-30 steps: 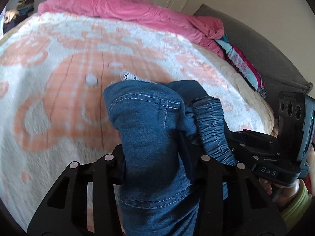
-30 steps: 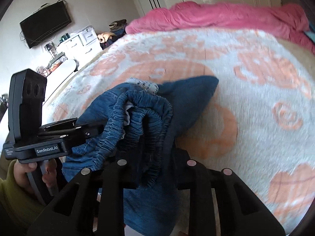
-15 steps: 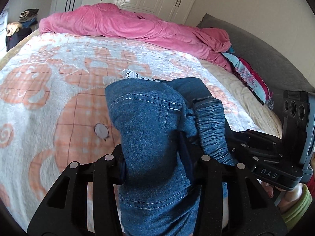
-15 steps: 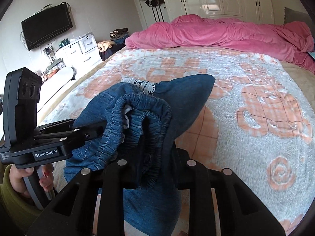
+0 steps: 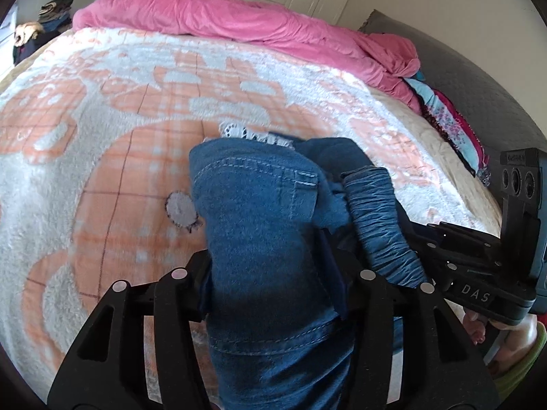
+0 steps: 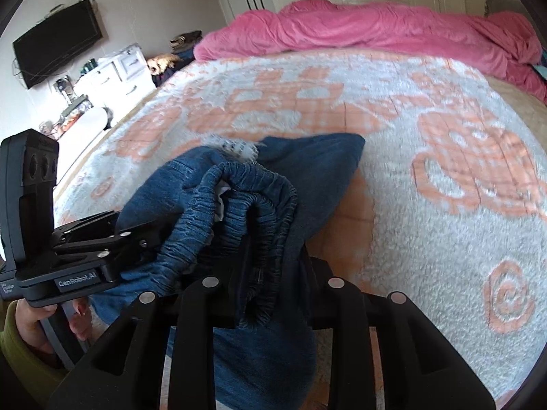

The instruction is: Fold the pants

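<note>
Both the left gripper point(image 5: 273, 273) and right gripper point(image 6: 270, 283) pinch the soft blue denim pants point(image 5: 259, 225) tight, so lay them flat toward twelve o'clock on the fuzzy orange-and-white blanket point(image 5: 102, 157).

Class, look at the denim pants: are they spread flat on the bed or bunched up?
Bunched up. The pants are gathered between the left gripper and right gripper, both clamped on them, the elastic waistband doubled over.

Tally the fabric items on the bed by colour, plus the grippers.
Blue: 1, the denim pants, clamped by both grippers
Pink: 1, the duvet
White and orange: 1, the blanket
Black grippers: 2, the left gripper and right gripper
Total: 5
</note>
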Demonstrator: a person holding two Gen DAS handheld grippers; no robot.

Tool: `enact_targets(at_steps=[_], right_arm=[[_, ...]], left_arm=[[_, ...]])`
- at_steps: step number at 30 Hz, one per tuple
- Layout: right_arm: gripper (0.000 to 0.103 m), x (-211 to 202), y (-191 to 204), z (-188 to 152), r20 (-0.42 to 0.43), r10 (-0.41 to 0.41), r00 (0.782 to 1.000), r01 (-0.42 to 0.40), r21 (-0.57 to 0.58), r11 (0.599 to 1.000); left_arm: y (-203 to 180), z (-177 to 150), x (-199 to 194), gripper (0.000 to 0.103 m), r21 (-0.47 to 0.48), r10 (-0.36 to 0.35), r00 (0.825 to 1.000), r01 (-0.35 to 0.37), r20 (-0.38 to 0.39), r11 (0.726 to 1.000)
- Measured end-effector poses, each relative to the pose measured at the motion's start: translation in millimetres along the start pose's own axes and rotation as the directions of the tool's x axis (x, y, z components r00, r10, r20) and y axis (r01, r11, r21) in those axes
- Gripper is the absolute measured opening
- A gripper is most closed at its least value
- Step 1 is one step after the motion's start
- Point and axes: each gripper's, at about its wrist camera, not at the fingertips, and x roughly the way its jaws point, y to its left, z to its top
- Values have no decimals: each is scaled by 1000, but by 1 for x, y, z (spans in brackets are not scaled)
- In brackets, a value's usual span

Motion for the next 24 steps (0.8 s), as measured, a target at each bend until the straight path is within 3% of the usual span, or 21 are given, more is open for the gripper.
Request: enact_targets(at_steps=[7,11,15,18,23,24], right_arm=[[54,9,-13,-8,-43,-49,998,51,55,997],[56,9,-16,-11,-39,-66,997,68,56,996],[57,-4,-10,-12,12,-88,996,87,22,996],[76,-23,-7,-13,66,-105,992,104,22,994],[84,-58,2,-20,155,-120,981,121,5,993],[90,-64,4,-22,167,-124,978,126,1,992]], left_arm=[[7,-4,8,58,-20,11,1000,-11,-29,1000],[7,-6,8,61,-26,12,1000,-13,-29,1000],[4,-8,-5,69,-25,17,1000,-17,-6,1000],[-3,-10,-22,72,-17,21,1000,-21,22,1000],[-13,-17,-54,85,-4,37,996,-37,78,999],[-15,-22,-63,89,-6,39,995,-39,90,999]])
